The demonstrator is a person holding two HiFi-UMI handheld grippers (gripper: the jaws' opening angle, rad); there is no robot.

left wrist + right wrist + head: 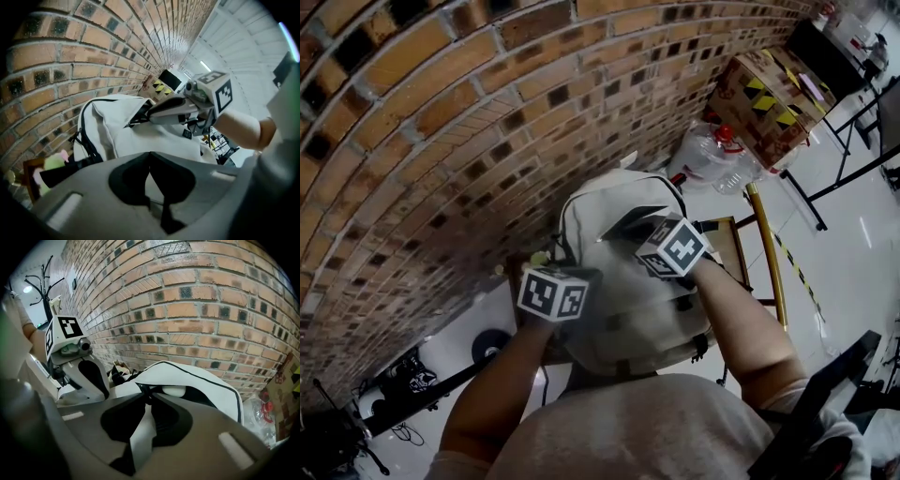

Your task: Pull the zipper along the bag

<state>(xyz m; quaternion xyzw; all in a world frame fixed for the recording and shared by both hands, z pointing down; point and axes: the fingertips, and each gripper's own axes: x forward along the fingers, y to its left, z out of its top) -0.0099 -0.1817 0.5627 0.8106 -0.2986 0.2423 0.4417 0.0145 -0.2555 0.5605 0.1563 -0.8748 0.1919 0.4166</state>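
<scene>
The white bag (623, 300) sits on a chair (729, 246) by the brick wall (441, 141), where the jaws of the left gripper (150, 158) pinch its fabric, apparently for steadying, while the jaws of the right gripper (146, 398) clamp narrowly on the zipper pull (142, 389).

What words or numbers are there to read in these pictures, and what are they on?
No words or numbers can be read here.
Cardboard box: red print and yellow-black stripes, too blurred to read.
Backpack: a small dark label, too small to read.
Marker cubes: only black-and-white square patterns, no letters.
</scene>
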